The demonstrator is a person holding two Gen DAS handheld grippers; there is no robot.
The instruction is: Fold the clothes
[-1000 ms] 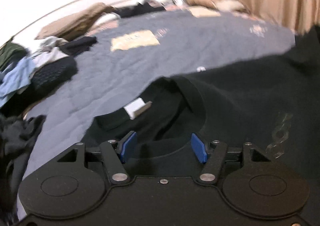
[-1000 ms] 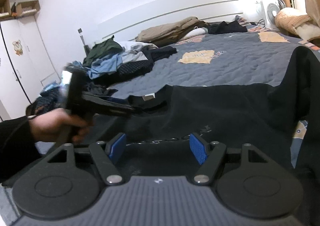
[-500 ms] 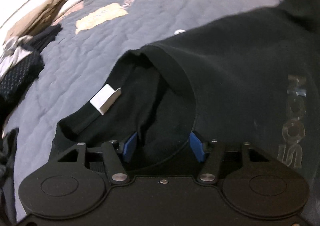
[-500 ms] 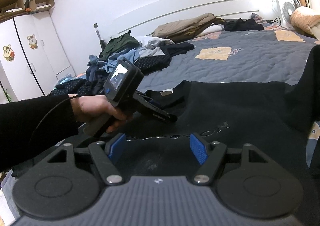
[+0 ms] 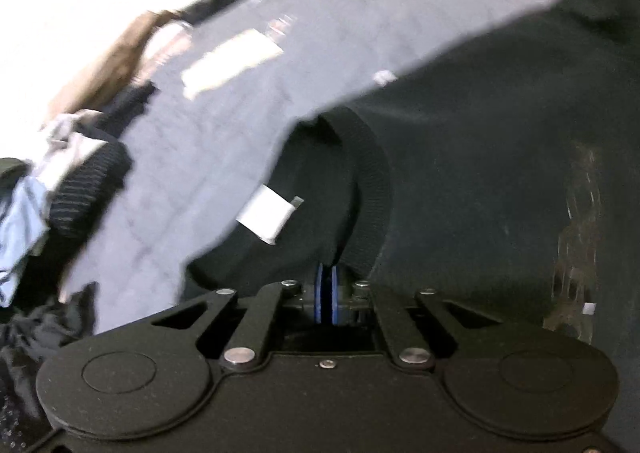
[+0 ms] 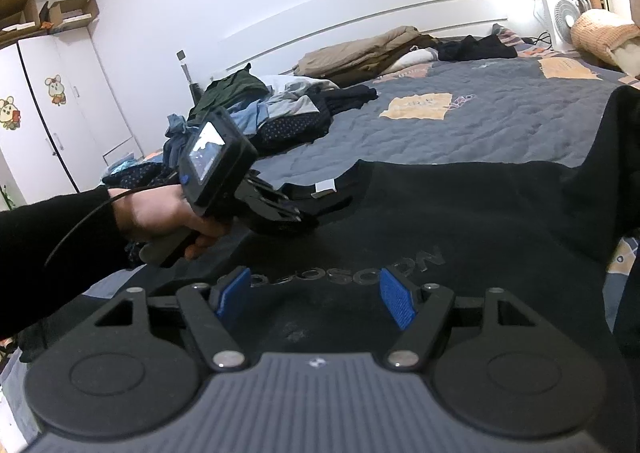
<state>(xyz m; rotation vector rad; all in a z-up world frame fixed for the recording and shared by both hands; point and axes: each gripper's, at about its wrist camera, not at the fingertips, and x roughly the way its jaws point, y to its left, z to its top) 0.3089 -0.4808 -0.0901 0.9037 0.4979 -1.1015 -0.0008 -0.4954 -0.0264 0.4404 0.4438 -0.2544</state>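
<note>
A black sweatshirt with a grey chest print lies spread on the bed, its white neck label showing. A person's hand holds my left gripper at the near side of the neckline. In the left wrist view the sweatshirt fills the right side, the label just ahead. The left gripper jaws are closing, blue pads almost touching, with collar fabric pinched between them. My right gripper hovers open over the print, nothing between its fingers.
The grey quilted bedspread stretches behind the sweatshirt. A heap of mixed clothes sits at the bed's left side, a brown folded garment by the headboard. A white fan stands far right, a white wardrobe far left.
The left gripper's pads went from wide apart to together at the collar, and its view rolled and tilted. The right gripper kept still and open.
</note>
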